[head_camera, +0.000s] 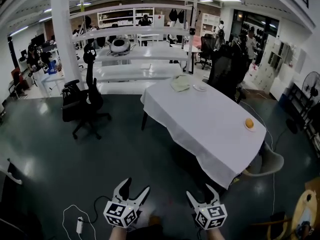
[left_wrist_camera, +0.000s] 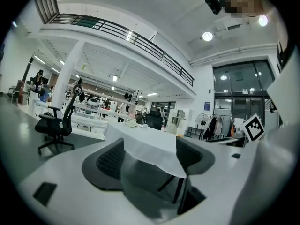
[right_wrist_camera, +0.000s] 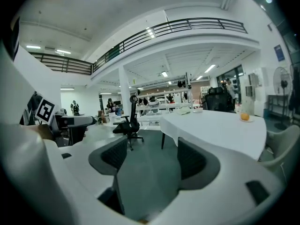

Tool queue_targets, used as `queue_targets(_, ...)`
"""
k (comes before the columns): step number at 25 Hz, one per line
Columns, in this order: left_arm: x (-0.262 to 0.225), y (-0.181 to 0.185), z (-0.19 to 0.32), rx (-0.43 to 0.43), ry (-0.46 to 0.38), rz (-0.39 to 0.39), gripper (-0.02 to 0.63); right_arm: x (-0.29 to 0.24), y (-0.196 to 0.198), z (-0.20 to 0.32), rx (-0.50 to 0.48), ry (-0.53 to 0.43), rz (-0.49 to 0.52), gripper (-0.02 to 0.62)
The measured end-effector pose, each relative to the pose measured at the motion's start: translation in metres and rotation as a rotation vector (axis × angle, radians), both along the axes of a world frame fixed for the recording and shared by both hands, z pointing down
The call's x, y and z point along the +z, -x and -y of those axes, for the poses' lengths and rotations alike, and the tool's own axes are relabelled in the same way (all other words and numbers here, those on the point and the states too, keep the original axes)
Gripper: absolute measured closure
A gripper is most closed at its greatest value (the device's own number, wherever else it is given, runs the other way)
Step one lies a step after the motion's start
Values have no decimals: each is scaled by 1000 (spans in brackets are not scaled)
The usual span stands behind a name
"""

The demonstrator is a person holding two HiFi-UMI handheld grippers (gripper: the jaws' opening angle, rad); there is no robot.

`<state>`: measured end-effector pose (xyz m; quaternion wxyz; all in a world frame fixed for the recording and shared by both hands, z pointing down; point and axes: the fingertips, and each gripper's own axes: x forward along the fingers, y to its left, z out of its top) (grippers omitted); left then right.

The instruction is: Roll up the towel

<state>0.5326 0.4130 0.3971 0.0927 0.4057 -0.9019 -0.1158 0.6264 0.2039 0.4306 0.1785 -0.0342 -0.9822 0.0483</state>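
Hand-held grippers (head_camera: pixel 136 185) (head_camera: pixel 199 190) empty; table (head_camera: pixel 200 119) ahead.

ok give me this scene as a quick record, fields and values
stage: not started, both grippers held over the floor, short of the table
left gripper: open, empty
right gripper: open, empty
towel: far end of the table, untouched, looks loosely heaped
table: covered with a white cloth
orange: on a small plate near the table's right edge
chair: black, on the floor left of the table
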Motion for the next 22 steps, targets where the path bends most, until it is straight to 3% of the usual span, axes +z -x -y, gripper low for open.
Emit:
queue_targets(15,5,71,8,29,-10,8,249,11,65,6,25,0,-4,256)
queue_targets(22,26,73,-2,14,2,-30,249,28,73,-2,12,16,-31,255)
